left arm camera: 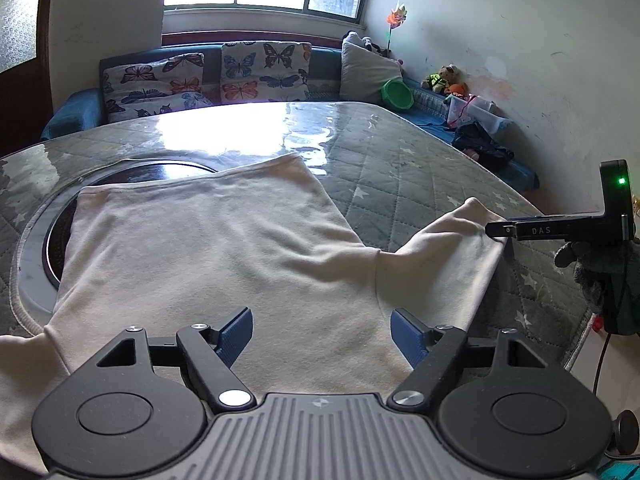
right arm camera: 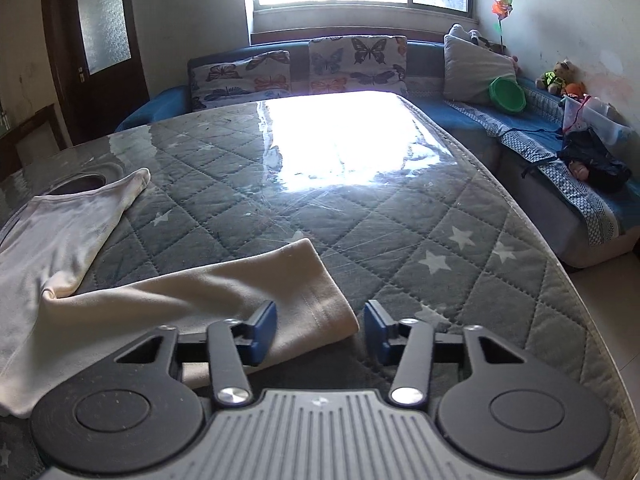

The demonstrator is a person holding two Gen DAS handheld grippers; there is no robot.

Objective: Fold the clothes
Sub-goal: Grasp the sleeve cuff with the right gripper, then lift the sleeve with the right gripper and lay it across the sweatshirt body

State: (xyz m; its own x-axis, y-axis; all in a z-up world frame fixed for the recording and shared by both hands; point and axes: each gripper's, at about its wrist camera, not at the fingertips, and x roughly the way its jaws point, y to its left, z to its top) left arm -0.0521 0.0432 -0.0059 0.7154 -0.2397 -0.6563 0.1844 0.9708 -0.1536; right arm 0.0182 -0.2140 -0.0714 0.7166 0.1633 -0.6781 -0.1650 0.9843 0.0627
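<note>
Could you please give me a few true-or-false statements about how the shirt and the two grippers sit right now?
1. The cream shirt lies spread on the quilted table. True.
2. The left gripper is shut on the shirt. False: its jaws stand open above the cloth.
3. The right gripper is open at the end of the sleeve. True.
4. The shirt is already folded into a neat square. False: it lies flat with the sleeve out to the side.
5. A green bowl sits on the table. False: it rests on the sofa behind.
</note>
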